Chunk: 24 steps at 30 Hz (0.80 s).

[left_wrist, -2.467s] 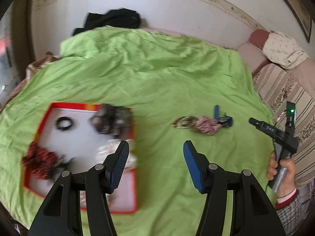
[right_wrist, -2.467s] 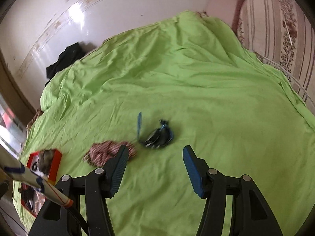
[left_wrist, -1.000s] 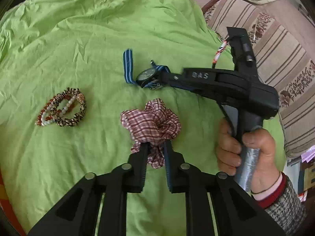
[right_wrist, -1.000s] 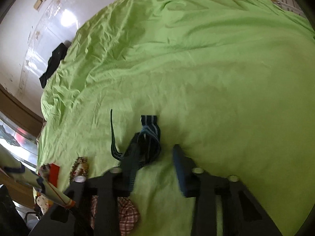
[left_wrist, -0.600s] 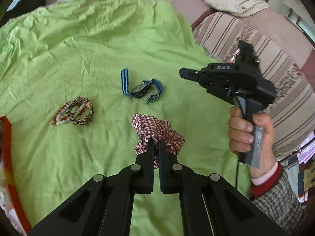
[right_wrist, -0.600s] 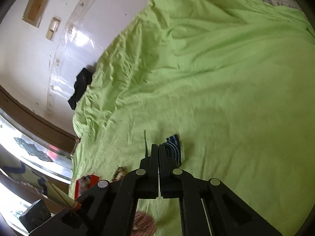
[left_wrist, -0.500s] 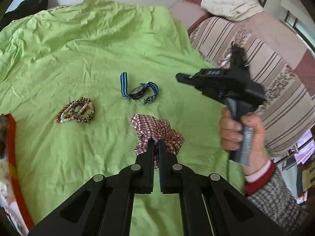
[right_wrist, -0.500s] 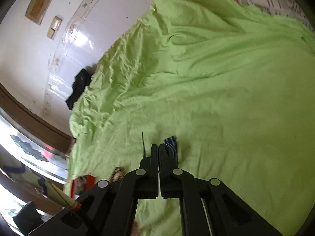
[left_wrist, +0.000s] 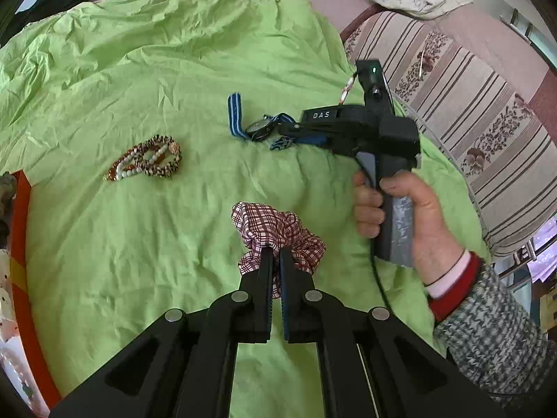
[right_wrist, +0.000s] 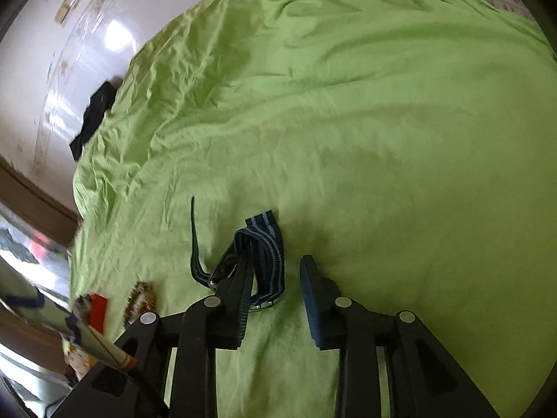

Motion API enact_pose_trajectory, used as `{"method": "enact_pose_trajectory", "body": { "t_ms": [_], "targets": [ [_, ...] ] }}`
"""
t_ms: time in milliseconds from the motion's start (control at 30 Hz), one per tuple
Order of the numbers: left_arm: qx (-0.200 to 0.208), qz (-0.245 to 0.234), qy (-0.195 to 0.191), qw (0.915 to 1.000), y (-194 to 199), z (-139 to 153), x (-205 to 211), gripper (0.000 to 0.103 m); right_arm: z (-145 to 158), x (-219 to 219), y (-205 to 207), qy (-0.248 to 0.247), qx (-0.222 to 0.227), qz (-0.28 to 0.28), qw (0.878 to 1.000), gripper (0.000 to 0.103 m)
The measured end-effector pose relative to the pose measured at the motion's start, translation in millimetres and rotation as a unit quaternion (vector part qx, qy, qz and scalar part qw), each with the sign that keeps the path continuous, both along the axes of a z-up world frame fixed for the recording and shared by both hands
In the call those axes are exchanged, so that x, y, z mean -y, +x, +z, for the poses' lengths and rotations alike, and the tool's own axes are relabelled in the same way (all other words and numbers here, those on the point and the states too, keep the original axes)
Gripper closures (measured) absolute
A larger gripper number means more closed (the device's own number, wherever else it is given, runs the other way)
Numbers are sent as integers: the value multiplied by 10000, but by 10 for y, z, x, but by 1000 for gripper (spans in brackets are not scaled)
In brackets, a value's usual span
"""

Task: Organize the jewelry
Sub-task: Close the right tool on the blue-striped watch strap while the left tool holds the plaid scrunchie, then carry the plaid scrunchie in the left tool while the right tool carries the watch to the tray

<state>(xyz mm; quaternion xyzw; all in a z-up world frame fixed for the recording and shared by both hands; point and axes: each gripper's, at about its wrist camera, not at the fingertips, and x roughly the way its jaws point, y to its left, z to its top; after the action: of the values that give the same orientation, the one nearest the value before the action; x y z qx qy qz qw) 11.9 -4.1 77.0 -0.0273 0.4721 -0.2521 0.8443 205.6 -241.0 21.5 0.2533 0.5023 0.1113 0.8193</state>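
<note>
In the left wrist view, a scrunchie [left_wrist: 275, 226] of red-and-white checked cloth, gathered into ruffles, is seen pinched at its near edge by the left tool [left_wrist: 275, 256], whose jaws are drawn narrow on the fabric. The scrunchie is placed nearer the camera than the watch [left_wrist: 259, 129], which is laid on the green bedsheet [left_wrist: 139, 69]. The watch is shown with a dark round face and a blue strap striped in pale blue, one end curled upright. A cluster of beaded bracelets [left_wrist: 149, 160], brown, white and gold, is found to the left of the watch, well apart from it. The right tool [left_wrist: 283, 132], gripped by a hand [left_wrist: 400, 216], is brought in from the right of the watch with its tips at the strap.

In the right wrist view, the right tool [right_wrist: 275, 263] is seen with its jaws apart. The watch [right_wrist: 268, 244] is lodged between them, its looped strap set against the left finger, while the right finger is kept clear of it.
</note>
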Motion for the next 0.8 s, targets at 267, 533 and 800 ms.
{"method": "enact_pose_trajectory", "body": {
  "t_ms": [267, 533, 800],
  "targets": [
    [346, 463, -194, 9981, -191, 297, -285, 100, 582, 121, -194, 617, 520, -90, 9967, 94],
    [970, 1010, -321, 9896, -599, 828, -894, 100, 1034, 26, -504, 920, 816, 61, 9924, 94],
    [1456, 1622, -126, 9759, -934, 1112, -1513, 100, 1423, -464, -906, 935, 1125, 590, 9875, 94]
  ]
}}
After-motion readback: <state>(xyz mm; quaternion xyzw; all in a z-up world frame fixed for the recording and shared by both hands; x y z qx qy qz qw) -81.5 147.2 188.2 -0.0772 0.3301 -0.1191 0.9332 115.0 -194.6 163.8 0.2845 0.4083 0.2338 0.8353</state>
